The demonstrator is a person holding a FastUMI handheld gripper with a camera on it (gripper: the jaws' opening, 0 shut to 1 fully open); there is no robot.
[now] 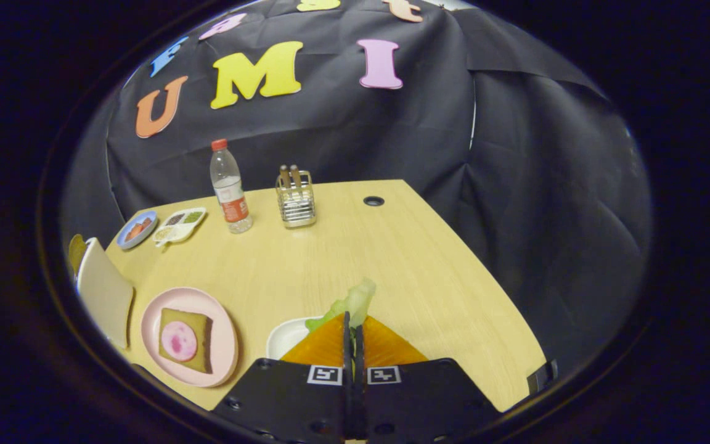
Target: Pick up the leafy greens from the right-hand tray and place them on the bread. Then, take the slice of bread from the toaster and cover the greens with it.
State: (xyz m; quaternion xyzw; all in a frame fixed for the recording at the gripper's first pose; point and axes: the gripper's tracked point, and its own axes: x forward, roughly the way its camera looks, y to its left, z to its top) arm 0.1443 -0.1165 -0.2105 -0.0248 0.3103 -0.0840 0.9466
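Pinching one leafy green between closed fingers, the gripper hovers over one white tray. Left sits one pink plate bearing one bread slice with ham. Beyond: one toaster, two slices, one water bottle.

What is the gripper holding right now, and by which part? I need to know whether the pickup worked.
The gripper is shut on the leafy greens, pinching their lower end; the leaf tips stick out beyond the fingers.
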